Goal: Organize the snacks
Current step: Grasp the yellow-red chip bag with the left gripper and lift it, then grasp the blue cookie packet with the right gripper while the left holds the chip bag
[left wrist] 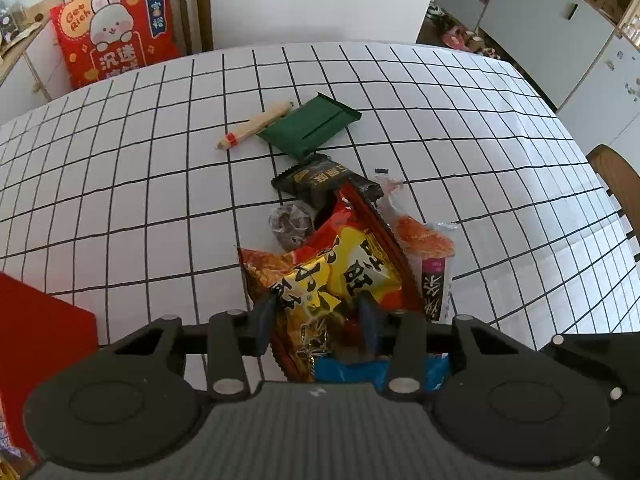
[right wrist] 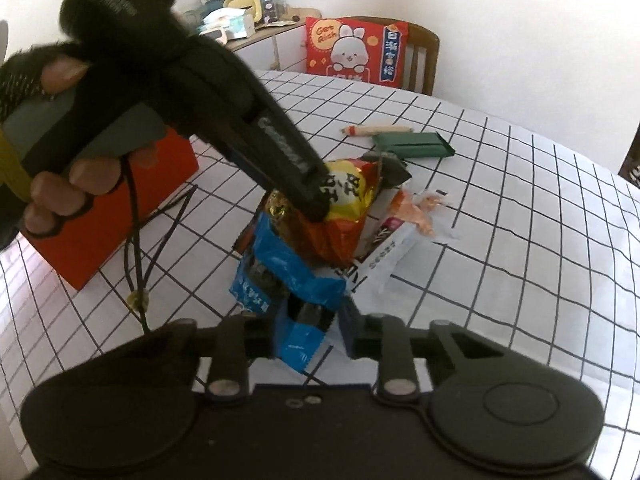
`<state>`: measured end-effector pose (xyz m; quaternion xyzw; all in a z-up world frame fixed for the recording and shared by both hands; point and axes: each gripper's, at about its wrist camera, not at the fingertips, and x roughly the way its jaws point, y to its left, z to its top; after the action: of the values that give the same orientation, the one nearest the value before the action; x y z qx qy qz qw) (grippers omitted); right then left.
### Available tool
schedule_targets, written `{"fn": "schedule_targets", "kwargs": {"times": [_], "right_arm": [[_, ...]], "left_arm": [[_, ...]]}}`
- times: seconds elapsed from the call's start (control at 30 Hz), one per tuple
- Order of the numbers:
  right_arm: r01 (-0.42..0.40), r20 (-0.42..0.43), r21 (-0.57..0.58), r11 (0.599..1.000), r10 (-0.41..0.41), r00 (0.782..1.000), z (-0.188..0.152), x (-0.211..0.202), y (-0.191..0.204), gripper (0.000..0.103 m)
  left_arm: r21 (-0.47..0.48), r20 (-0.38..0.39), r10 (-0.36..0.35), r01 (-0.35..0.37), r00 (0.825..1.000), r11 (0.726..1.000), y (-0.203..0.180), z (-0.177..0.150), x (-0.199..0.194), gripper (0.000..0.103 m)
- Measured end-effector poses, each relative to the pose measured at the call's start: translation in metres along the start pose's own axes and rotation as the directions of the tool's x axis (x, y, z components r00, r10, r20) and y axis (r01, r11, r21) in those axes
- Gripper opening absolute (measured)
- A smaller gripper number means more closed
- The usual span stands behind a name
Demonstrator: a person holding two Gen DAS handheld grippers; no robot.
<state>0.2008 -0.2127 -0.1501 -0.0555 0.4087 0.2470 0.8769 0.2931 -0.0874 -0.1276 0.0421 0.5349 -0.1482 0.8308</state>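
Note:
My left gripper (left wrist: 318, 320) is shut on the lower edge of an orange and yellow snack bag (left wrist: 336, 272), lifted above a pile of packets. The right wrist view shows that same left gripper (right wrist: 316, 200), held by a hand, pinching the bag (right wrist: 352, 192) from above. Just under it, my right gripper (right wrist: 312, 330) is shut on a crumpled blue snack bag (right wrist: 280, 268). The blue bag (left wrist: 348, 372) also peeks out below the left fingers. A white packet with a pink label (left wrist: 434, 276), a black packet (left wrist: 320, 180) and a grey wrapper (left wrist: 290, 222) lie in the pile.
A green packet (left wrist: 310, 128) and a sausage stick (left wrist: 254, 126) lie farther out on the white grid tablecloth (left wrist: 120, 200). A red box (right wrist: 120, 220) stands on the left. A chair with a red rabbit cushion (right wrist: 356, 48) is at the far edge.

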Motion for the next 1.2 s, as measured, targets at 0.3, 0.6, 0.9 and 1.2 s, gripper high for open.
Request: {"fn": "schedule_targets", "kwargs": {"times": [0.3,0.6,0.9,1.2], "right_arm": [[-0.019,0.028,0.018,1.000,0.018,0.999,-0.004,-0.020,0.000,0.000],[-0.103,-0.009,-0.017,0.995,0.103,0.995,-0.018,-0.034,0.010,0.000],[-0.140,-0.045,-0.094,0.986,0.136,0.990,-0.030,-0.029,0.026,0.022],[-0.235,-0.045,-0.116,0.965,0.232,0.972,-0.025,-0.020,0.041,0.078]], "left_arm": [[-0.077,0.035,0.017,-0.014,0.999,0.997,0.010,-0.018,-0.020,0.034],[-0.147,0.061,0.025,-0.015,0.998,0.989,0.025,-0.048,-0.045,0.033],[-0.199,0.051,0.043,-0.032,0.998,0.980,0.036,-0.072,-0.053,0.032],[-0.219,0.060,0.055,-0.041,0.997,0.975,0.042,-0.076,-0.062,0.031]]}}
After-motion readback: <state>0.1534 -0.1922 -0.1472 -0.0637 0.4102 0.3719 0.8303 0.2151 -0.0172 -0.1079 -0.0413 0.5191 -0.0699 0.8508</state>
